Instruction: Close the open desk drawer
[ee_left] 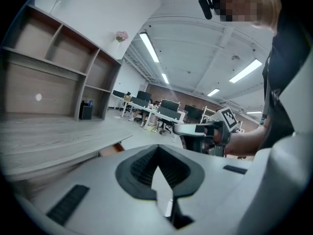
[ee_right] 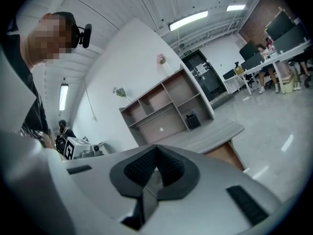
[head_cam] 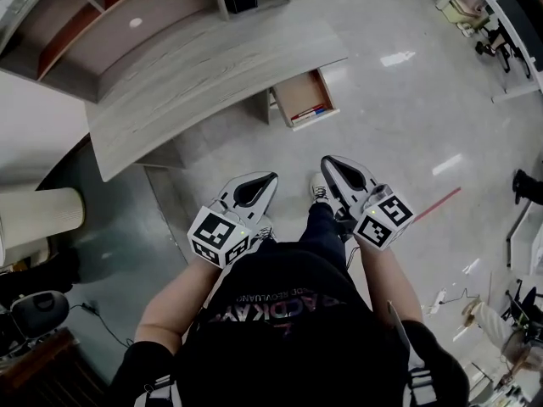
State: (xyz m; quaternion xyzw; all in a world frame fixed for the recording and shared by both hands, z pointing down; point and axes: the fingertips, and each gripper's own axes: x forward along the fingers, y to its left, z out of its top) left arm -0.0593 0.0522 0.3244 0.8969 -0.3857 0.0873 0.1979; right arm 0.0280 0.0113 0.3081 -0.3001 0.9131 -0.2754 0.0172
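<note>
Drawer open, pulled out below the right end of the long grey surface, across the floor from you. You hold left gripper and right gripper side by side at your waist, well apart from it. Left fingers and right fingers clenched, empty. Pens lie at drawer front.

An open-plan office: rows of desks with dark monitors and swivel chairs, ceiling strip lights, a polished floor, and a curved grey desk, perhaps a reception counter.
</note>
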